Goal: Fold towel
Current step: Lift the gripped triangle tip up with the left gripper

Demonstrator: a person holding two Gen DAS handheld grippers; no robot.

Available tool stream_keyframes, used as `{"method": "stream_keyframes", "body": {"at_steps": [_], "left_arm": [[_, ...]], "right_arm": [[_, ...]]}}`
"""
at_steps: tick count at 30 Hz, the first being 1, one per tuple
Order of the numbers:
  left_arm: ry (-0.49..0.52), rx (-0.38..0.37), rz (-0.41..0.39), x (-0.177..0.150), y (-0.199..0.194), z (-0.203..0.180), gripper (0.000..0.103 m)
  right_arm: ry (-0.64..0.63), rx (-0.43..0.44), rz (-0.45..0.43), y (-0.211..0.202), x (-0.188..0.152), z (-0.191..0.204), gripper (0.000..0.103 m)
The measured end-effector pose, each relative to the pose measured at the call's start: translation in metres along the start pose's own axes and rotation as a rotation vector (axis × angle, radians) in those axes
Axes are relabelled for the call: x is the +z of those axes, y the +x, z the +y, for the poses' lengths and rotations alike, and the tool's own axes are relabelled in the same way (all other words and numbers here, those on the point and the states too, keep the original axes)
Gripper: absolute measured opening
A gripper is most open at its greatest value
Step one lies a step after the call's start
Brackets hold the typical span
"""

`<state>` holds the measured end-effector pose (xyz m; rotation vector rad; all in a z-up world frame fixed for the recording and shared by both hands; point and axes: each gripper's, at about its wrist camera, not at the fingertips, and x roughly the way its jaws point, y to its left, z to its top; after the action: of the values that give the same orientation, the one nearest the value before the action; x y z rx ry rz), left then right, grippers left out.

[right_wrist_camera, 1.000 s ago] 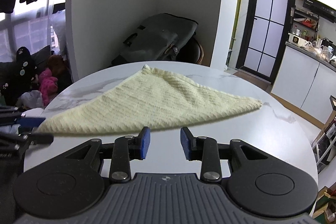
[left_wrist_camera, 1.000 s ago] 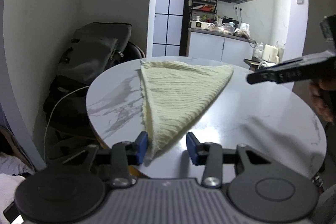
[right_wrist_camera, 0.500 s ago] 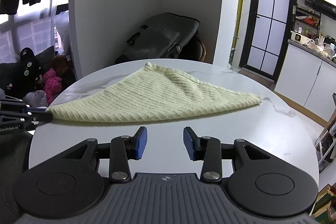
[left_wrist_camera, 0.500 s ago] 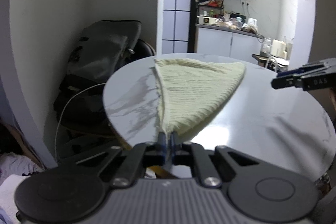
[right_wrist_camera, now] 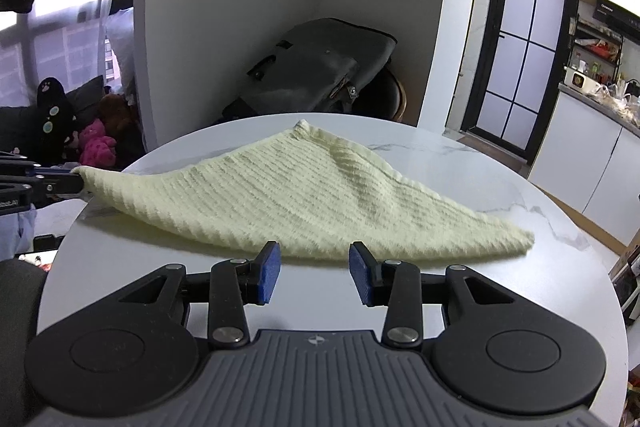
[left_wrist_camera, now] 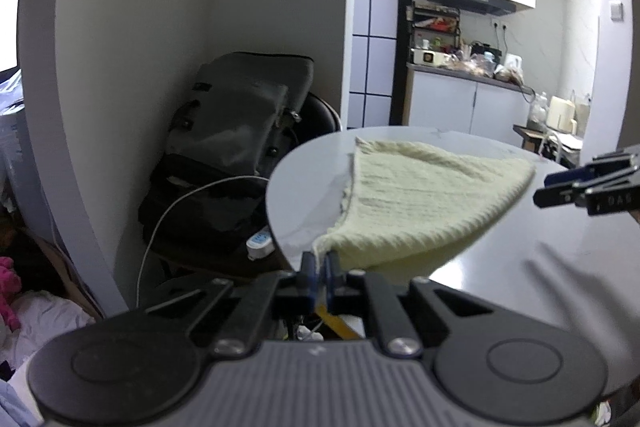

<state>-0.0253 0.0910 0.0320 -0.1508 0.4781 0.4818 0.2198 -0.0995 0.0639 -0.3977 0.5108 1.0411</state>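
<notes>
A pale yellow ribbed towel (right_wrist_camera: 304, 199) lies folded into a triangle on a round white marble table (right_wrist_camera: 500, 291). My left gripper (left_wrist_camera: 319, 267) is shut on the towel's near corner (left_wrist_camera: 326, 247) and holds it lifted just off the table's edge, so that end of the cloth hangs in the air. In the right wrist view the same left gripper (right_wrist_camera: 60, 183) shows at the far left, pinching that corner. My right gripper (right_wrist_camera: 314, 267) stands open just short of the towel's long folded edge, with nothing between its blue pads. It also appears at the right edge in the left wrist view (left_wrist_camera: 544, 189).
A dark grey backpack (left_wrist_camera: 240, 131) rests on a chair against the wall beyond the table. A white cable and power strip (left_wrist_camera: 260, 241) lie below it. Kitchen counters (left_wrist_camera: 464, 99) stand in the background, and soft toys (right_wrist_camera: 96, 143) sit on the floor at the left.
My left gripper closed on the towel's near corner, then lifted and pulled it off the table edge. My right gripper moved closer to the towel's long edge, still open.
</notes>
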Motion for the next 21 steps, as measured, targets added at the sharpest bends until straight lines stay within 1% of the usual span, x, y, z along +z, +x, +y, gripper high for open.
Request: {"method": "stream_keyframes", "body": {"at_steps": [7,9,12,16,21], "left_arm": [[-0.027,0.013,-0.014,0.005,0.003,0.011,0.005],[-0.069,0.013,-0.021,0.011,0.003,0.013,0.005],[-0.096,0.008,-0.038,0.017,0.002,0.012,0.005],[-0.107,0.001,-0.063,0.026,0.001,0.006,0.005],[-0.114,-0.024,-0.097,0.040,0.003,-0.005,0.005]], "right_arm": [[-0.006,-0.023,0.038,0.026,0.010,0.006,0.042],[-0.011,-0.026,0.051,0.033,0.012,0.008,0.042],[-0.005,-0.029,0.073,0.042,0.014,0.009,0.042],[-0.010,-0.027,0.104,0.049,0.011,0.013,0.042],[0.009,-0.019,0.102,0.048,0.007,0.014,0.042]]}}
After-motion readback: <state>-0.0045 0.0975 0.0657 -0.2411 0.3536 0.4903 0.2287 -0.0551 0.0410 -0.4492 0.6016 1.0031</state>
